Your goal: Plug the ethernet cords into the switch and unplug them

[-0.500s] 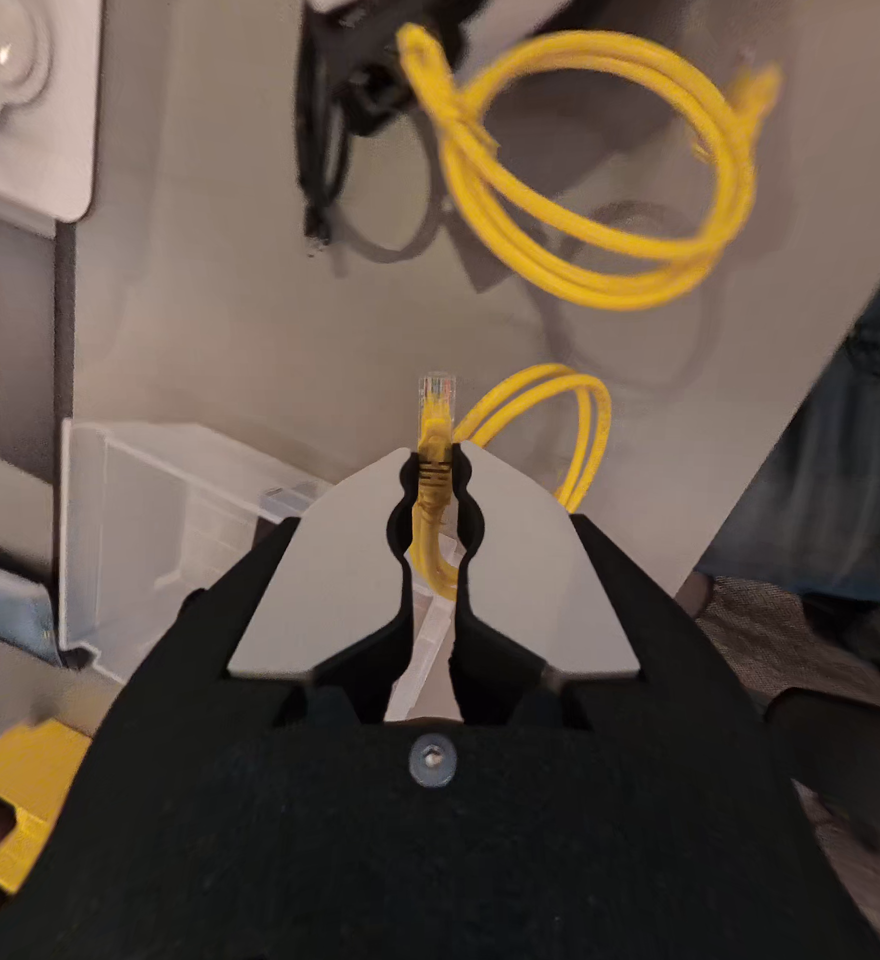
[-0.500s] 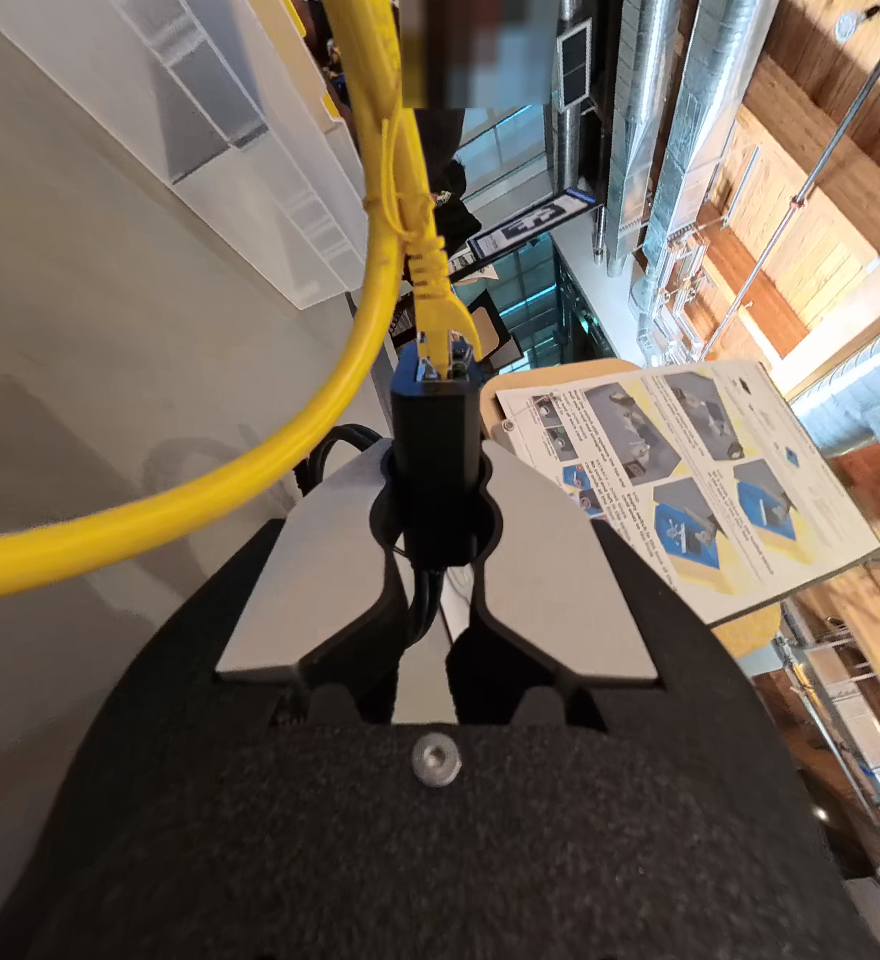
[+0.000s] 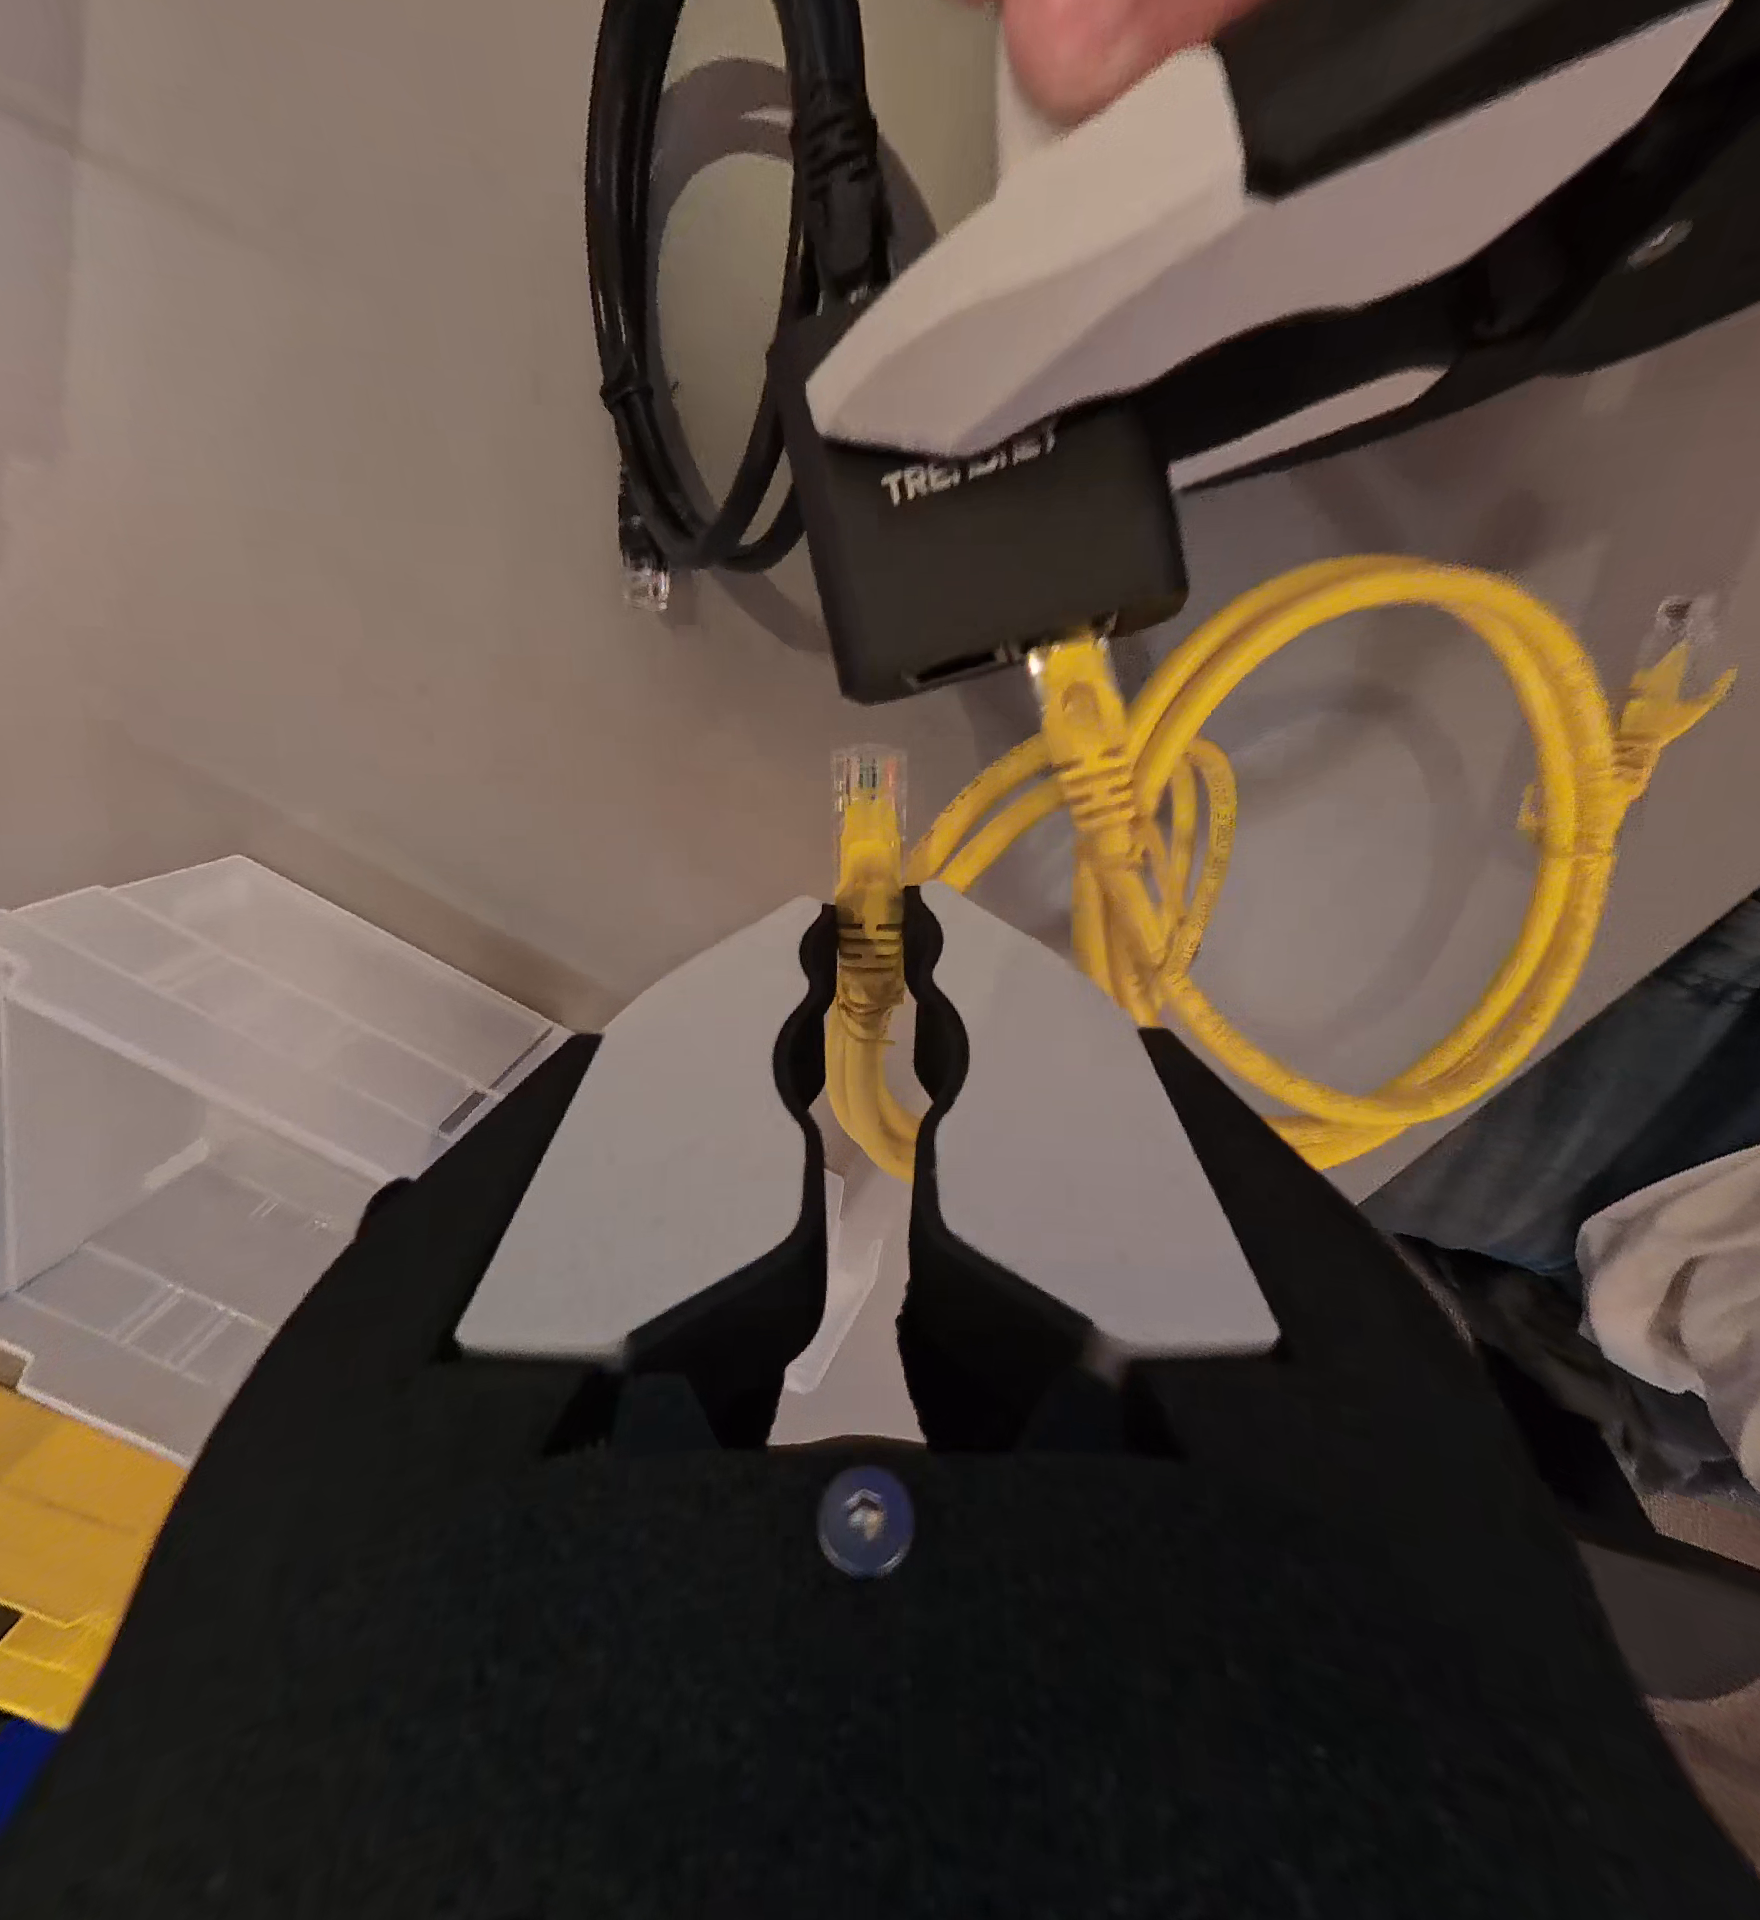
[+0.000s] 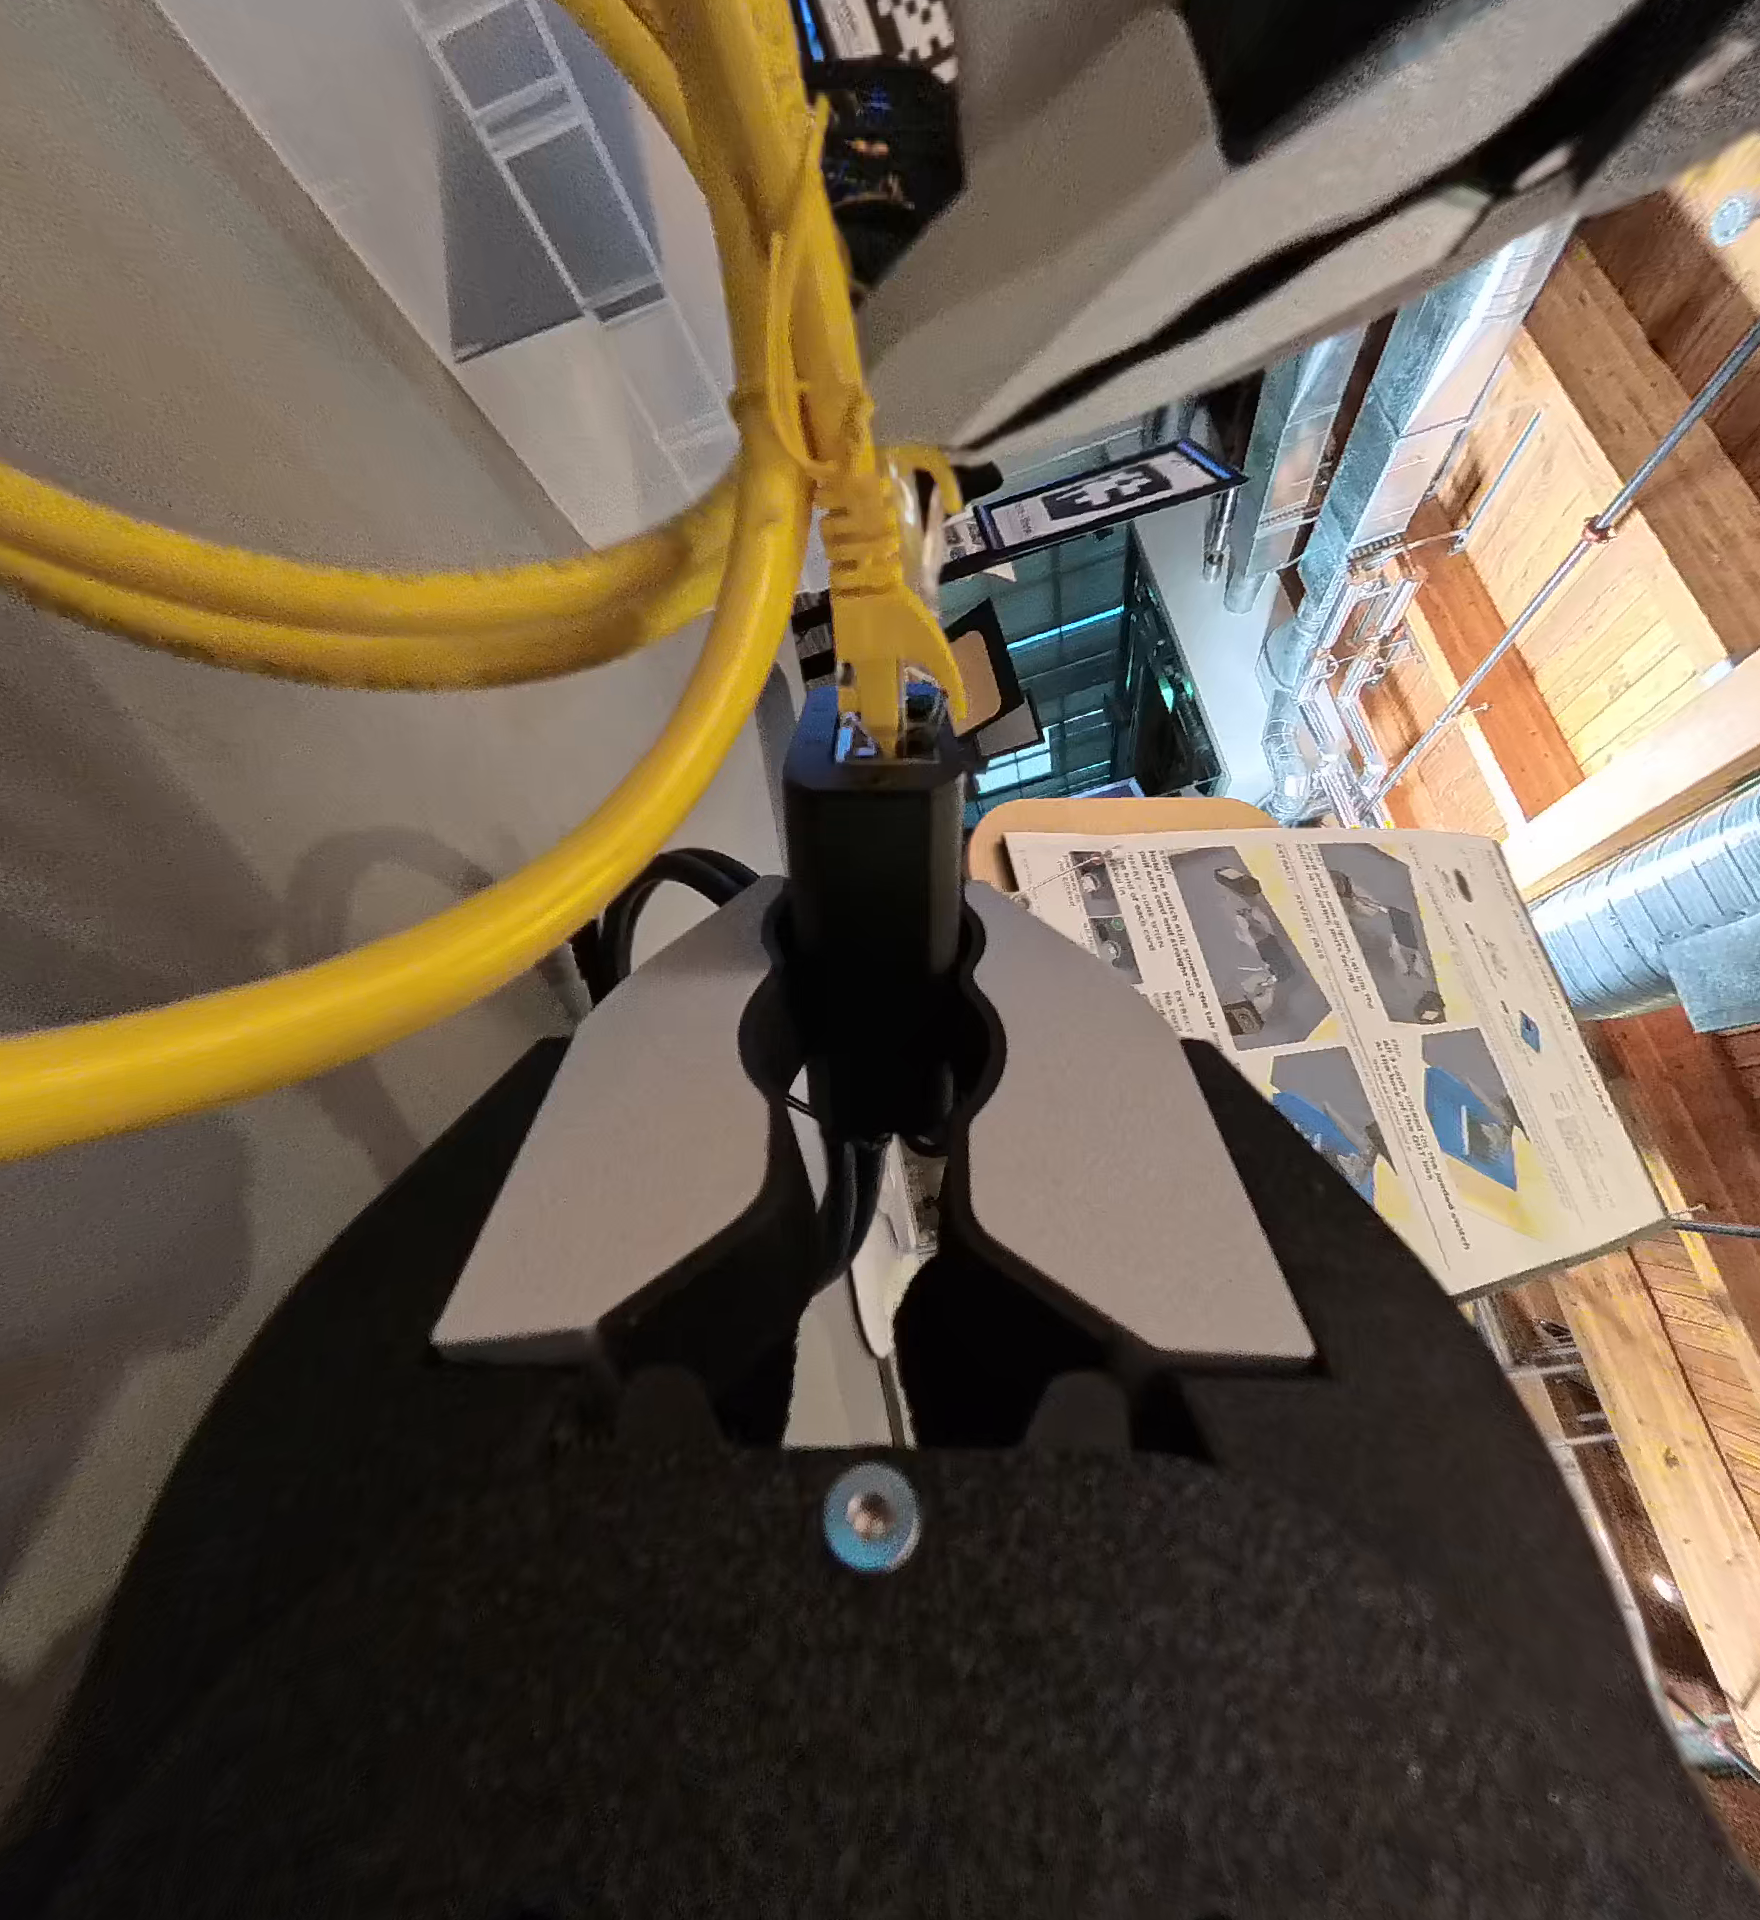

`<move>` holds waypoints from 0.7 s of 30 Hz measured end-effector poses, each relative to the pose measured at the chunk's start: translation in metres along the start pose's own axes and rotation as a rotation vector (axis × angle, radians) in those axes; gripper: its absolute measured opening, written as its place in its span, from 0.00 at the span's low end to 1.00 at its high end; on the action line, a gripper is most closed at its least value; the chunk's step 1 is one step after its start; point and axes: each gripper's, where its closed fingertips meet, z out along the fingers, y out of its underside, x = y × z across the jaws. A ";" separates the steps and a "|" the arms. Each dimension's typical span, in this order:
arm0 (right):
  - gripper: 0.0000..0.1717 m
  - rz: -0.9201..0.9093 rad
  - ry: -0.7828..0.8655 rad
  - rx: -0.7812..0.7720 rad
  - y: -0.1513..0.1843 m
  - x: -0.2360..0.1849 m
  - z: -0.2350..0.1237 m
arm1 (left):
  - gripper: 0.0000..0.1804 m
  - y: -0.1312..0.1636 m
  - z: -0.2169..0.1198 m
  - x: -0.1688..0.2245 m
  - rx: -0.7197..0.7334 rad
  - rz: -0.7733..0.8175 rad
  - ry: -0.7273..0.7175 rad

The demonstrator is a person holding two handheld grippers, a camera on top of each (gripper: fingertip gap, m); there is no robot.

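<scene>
My own black gripper bodies fill the lower half of both views and hide the table under them. In the right wrist view the left gripper (image 4: pixel 1219 208) is cut off at the top edge and blurred, so I cannot see its fingertips from there. In the left wrist view the right gripper (image 3: pixel 1271 270) covers the upper part of the switch (image 3: pixel 1001 551).

The clear plastic bin (image 3: pixel 180 1091) lies on the table at the left; I cannot make out anything inside it. The black cable (image 3: pixel 668 312) lies coiled behind the switch. The yellow loops (image 3: pixel 1375 883) hang between the two grippers, near the free port.

My right gripper (image 4: pixel 876 935) is closed on the black switch (image 4: pixel 871 852), both pads pressing its sides. One yellow plug (image 3: pixel 1078 686) is seated in a port. My left gripper (image 3: pixel 871 914) is almost closed on the second yellow ethernet cord (image 3: pixel 868 935), at the boot; its clear connector (image 3: pixel 865 774) points up at the switch, still apart from it.
</scene>
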 end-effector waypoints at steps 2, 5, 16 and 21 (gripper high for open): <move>0.14 -0.002 -0.001 -0.017 0.002 -0.001 0.002 | 0.06 -0.003 0.001 0.004 0.000 -0.002 0.027; 0.14 0.005 0.005 -0.024 0.003 0.001 0.002 | 0.06 -0.004 0.005 0.007 0.002 -0.033 0.073; 0.14 -0.059 -0.002 -0.055 0.006 -0.003 0.004 | 0.06 -0.010 0.014 0.009 0.007 -0.077 0.153; 0.14 -0.070 -0.008 -0.072 0.008 -0.004 0.006 | 0.06 -0.011 0.016 0.008 0.005 -0.106 0.179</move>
